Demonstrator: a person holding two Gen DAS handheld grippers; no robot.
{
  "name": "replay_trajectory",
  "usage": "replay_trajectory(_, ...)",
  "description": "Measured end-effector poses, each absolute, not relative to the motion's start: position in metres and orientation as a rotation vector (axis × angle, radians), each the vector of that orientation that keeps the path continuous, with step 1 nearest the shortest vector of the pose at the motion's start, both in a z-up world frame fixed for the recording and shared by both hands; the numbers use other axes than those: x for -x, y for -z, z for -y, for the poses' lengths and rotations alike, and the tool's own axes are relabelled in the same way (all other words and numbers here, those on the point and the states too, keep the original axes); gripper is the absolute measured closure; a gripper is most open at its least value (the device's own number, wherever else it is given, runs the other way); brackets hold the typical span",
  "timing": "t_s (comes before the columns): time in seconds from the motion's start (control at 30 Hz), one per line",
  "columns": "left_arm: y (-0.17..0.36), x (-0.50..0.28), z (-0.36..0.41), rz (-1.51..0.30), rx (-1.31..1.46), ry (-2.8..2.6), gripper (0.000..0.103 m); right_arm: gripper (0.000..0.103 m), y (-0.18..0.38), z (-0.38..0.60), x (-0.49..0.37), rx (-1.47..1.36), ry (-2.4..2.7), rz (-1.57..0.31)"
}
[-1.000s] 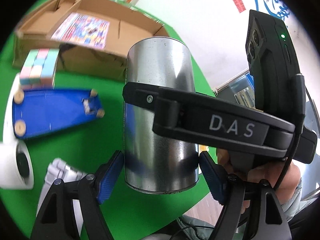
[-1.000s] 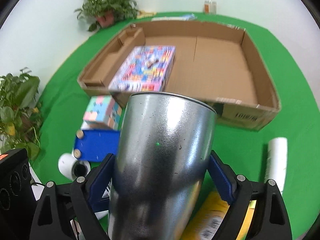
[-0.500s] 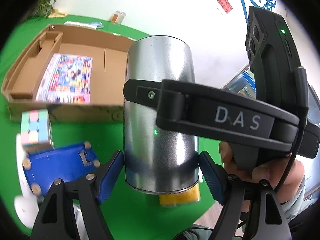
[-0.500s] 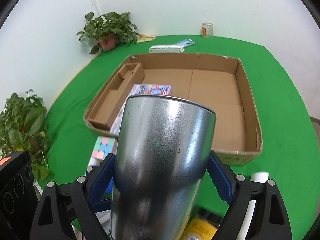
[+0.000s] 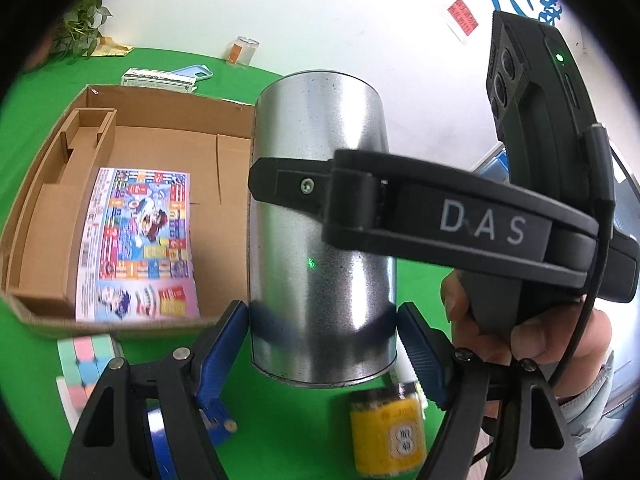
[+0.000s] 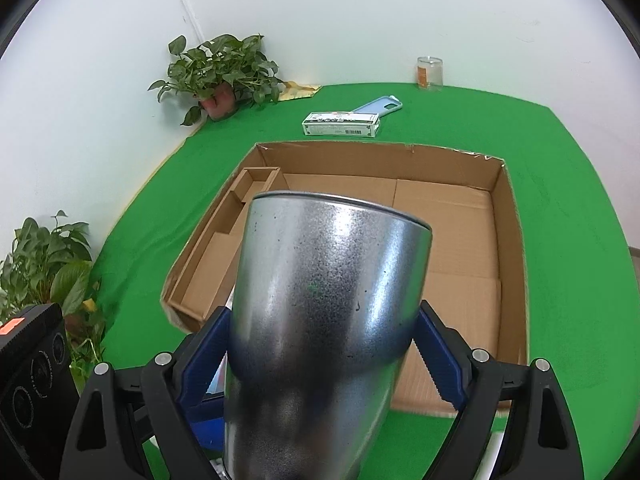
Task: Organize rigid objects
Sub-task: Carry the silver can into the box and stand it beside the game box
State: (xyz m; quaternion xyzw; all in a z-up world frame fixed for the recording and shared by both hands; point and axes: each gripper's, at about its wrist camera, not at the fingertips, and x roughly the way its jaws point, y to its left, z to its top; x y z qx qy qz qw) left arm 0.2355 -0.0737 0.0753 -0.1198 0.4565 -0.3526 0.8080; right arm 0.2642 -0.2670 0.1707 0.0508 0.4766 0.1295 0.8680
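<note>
The metal can [image 6: 324,320], pinched by both the left tool [image 5: 322,334] and right tool [image 6: 320,356], should be kept level until lowered into the cardboard box [image 6: 508,240].

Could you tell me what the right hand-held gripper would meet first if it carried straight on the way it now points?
Probably the floor of the cardboard box: the right hand-held gripper, gripping the metal can, points down into it. Depth is unclear.
</note>
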Motion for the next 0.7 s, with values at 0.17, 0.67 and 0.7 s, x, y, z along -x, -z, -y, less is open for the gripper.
replay_trajectory(0.17, -0.066, -0.260, 0.077, -1.018, 0.262, 0.731, 0.027, 0.016, -0.149, 0.271, -0.309, -0.130, -0.291, -1.049)
replay_trajectory(0.67, 0.007, -0.318, 0.084, -1.230, 0.290, 0.650, 0.027, 0.015, -0.025, 0.273, -0.375, -0.247, -0.310, -1.261)
replay_trajectory(0.7, 0.011, -0.318, 0.084, -1.243, 0.303, 0.647, 0.027, 0.015, -0.015, 0.274, -0.378, -0.260, -0.302, -1.282)
